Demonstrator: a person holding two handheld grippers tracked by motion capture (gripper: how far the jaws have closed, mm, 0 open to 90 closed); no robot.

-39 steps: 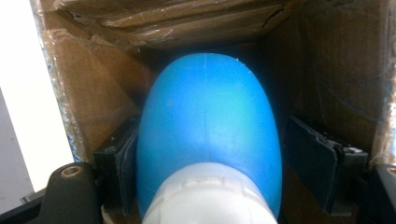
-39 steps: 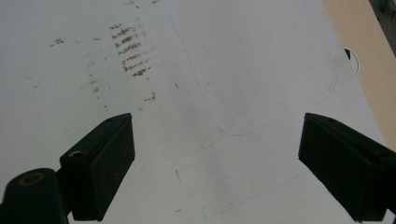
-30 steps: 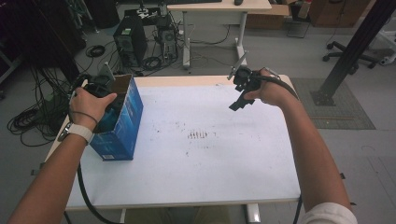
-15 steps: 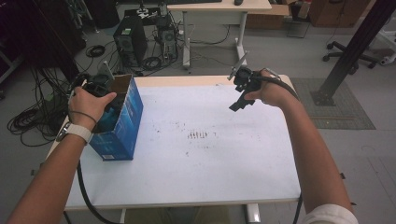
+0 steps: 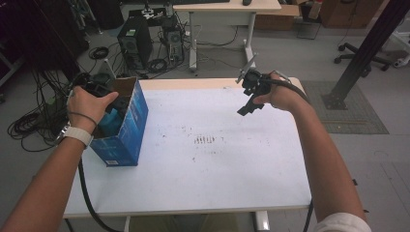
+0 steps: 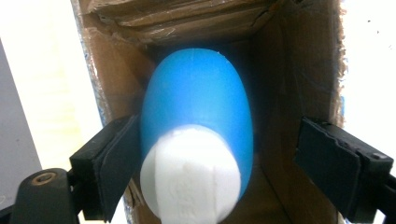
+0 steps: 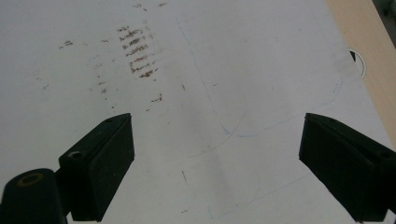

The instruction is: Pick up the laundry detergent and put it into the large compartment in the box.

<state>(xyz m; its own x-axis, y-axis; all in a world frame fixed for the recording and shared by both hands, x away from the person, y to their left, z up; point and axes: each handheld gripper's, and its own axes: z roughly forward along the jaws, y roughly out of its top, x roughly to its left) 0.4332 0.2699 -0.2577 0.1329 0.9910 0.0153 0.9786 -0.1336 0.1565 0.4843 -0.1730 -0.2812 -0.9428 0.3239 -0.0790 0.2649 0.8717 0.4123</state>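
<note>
The left gripper (image 6: 205,177) is reaching down into the open top of the blue cardboard box (image 5: 126,126), and its jaws have just been opening. A blue bottle (image 6: 198,116) with a white cap (image 6: 189,179) is lying between those jaws, cap end nearest the gripper and body running away from it toward the box bottom. One pad (image 6: 119,154) is sitting right against the bottle's side, while the other pad (image 6: 327,158) is standing well apart from it, so nothing is being squeezed. The right gripper (image 7: 215,163) is hovering over the white table (image 7: 224,70) with its jaws spread wide and nothing between them
</note>
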